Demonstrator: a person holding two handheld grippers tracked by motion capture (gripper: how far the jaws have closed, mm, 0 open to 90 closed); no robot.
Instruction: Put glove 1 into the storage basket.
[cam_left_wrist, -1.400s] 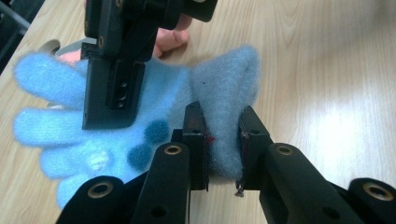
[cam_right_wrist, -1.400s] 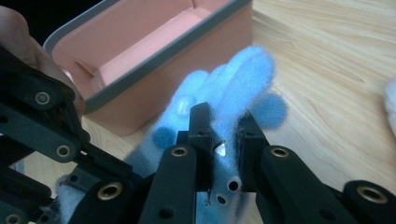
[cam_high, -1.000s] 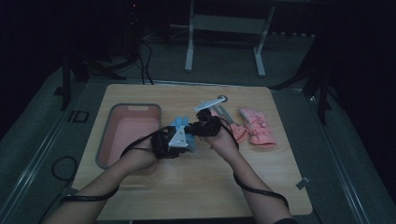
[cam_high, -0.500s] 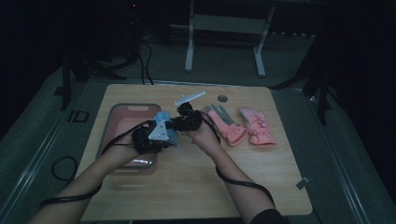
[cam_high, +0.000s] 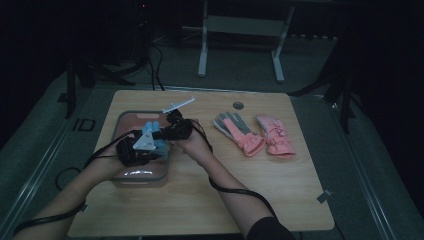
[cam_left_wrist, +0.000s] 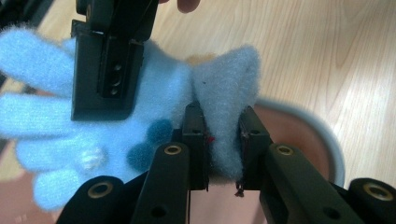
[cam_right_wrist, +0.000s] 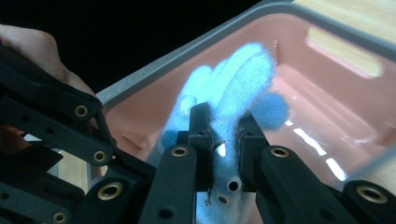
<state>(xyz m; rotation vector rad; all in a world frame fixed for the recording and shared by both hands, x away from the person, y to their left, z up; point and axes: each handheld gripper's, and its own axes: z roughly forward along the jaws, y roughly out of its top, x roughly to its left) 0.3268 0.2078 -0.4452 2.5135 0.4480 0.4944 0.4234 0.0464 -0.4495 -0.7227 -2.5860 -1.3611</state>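
— What are your hands doing right now?

— I hold a light blue fleece glove (cam_high: 150, 134) with both tools, above a pink tub (cam_high: 142, 175) with a grey rim at the left of the wooden worktop (cam_high: 200, 200). My left gripper (cam_left_wrist: 223, 149) has its jaws closed on a fold of the glove's cuff. My right gripper (cam_right_wrist: 225, 140) has its jaws pinched on the glove nearer the fingers. The two grippers are close together, nearly touching.

— Where is the glove against the tub?

— It hangs over the tub's open inside, its fingers spread towards the left in the left gripper view.

— Anything else on the worktop?

— A pair of pink gloves (cam_high: 255, 135) lies flat to the right, well apart from the tub.
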